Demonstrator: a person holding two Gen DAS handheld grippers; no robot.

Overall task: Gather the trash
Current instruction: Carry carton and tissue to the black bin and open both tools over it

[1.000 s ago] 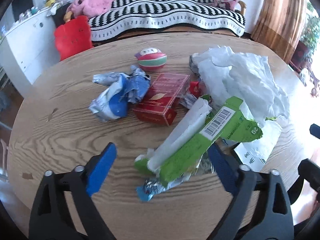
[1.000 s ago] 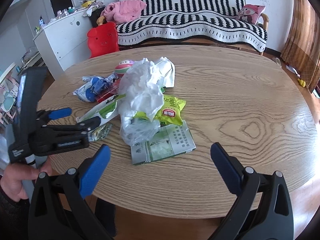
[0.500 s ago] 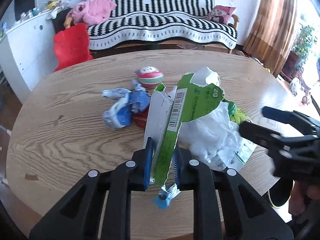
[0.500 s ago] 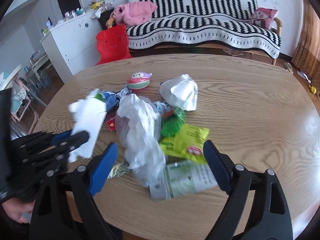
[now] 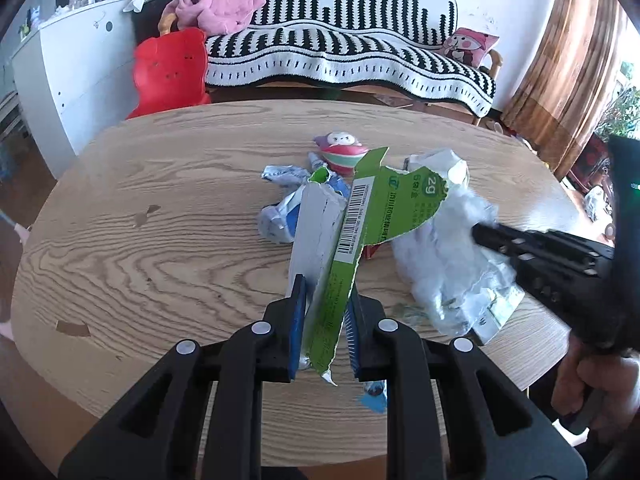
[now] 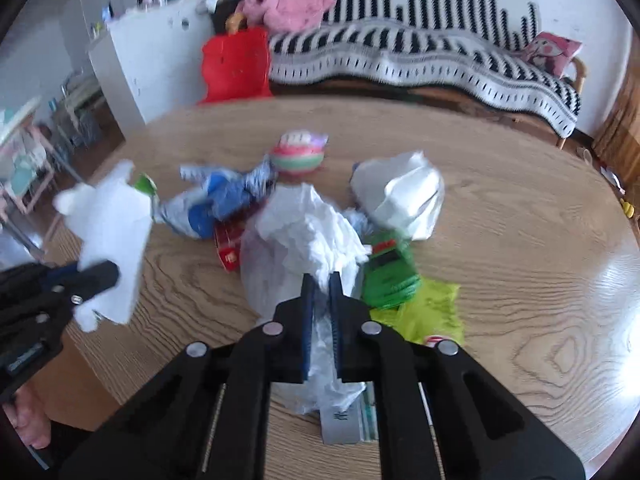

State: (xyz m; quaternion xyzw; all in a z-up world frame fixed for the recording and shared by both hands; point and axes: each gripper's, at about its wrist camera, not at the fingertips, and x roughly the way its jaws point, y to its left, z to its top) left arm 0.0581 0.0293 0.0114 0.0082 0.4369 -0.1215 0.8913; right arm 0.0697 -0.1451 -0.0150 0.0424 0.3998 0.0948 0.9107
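Grained wooden table [image 5: 160, 240] — glossy torn cardboard carton [image 5: 384, 204], crinkled thin plastic bag [image 6: 304, 240], matt.

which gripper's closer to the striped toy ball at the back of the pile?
Hard to call; probably left. The left gripper, shut on the green carton, sits directly in front of the striped toy ball. The right gripper, clamped on the white plastic bag, sits in front, slightly right.

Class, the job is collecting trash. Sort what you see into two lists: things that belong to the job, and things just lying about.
Belongs to the job:
green carton, in the left gripper
white plastic bag, in the right gripper
blue wrapper
red box
yellow packet

Just lying about:
striped ball toy
red chair
pink cloth
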